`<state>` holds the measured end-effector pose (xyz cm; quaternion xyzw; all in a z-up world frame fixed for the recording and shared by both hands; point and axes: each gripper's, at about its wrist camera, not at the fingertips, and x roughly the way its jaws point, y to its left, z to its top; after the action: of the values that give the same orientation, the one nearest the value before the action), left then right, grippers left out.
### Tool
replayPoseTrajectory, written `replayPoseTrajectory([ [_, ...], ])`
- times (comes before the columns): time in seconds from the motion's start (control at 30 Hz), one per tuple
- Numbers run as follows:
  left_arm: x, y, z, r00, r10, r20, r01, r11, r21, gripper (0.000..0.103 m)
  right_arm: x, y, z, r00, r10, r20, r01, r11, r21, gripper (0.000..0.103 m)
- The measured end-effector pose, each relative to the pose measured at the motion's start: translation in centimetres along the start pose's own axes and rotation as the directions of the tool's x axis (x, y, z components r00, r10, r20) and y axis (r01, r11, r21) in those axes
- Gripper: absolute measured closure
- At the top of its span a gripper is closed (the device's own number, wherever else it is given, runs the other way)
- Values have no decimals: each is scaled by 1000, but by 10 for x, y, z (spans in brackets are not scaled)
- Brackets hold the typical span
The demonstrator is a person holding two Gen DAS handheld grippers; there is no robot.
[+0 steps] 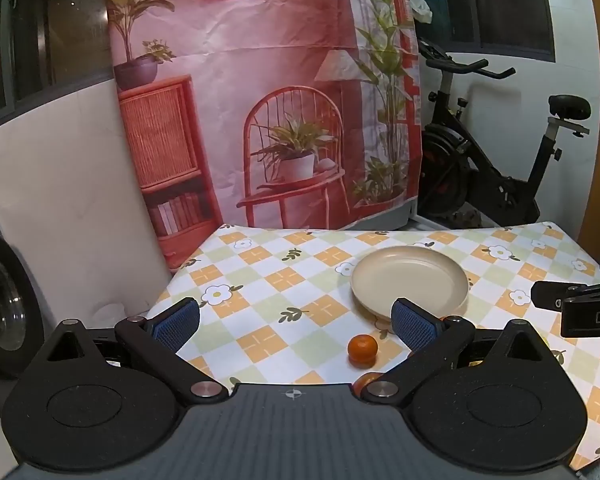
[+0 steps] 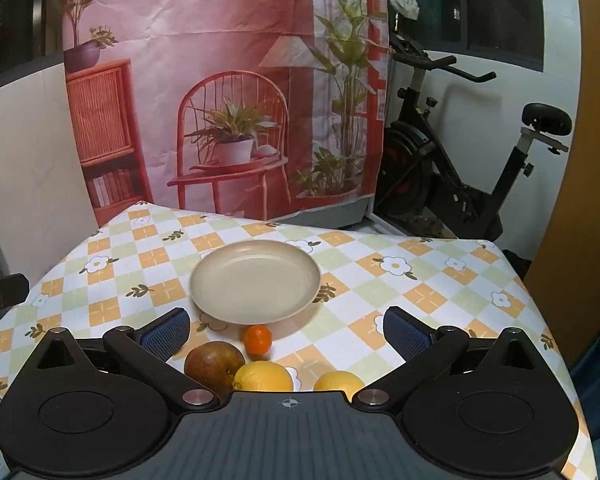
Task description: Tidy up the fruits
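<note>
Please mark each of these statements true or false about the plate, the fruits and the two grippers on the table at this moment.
1. The plate has no fruit in it. True.
2. The small orange fruit lies inside the plate. False: it lies on the tablecloth, just in front of the plate.
3. Two yellow fruits lie nearest the right wrist camera. True.
4. The right gripper is shut on the brownish-red fruit. False: its jaws stand wide open, holding nothing.
5. The left gripper holds the small orange fruit. False: it is open and the fruit rests on the cloth.
</note>
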<state>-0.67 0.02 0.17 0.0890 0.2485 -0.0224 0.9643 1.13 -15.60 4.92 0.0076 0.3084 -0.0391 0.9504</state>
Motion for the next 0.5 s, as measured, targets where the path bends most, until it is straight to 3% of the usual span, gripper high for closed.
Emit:
replayPoseTrajectory([
  [0.5, -2, 2, 1, 1000, -4, 7, 4, 1000, -6, 0, -7, -1, 8, 1000, 1, 3, -1, 1000, 2, 0],
])
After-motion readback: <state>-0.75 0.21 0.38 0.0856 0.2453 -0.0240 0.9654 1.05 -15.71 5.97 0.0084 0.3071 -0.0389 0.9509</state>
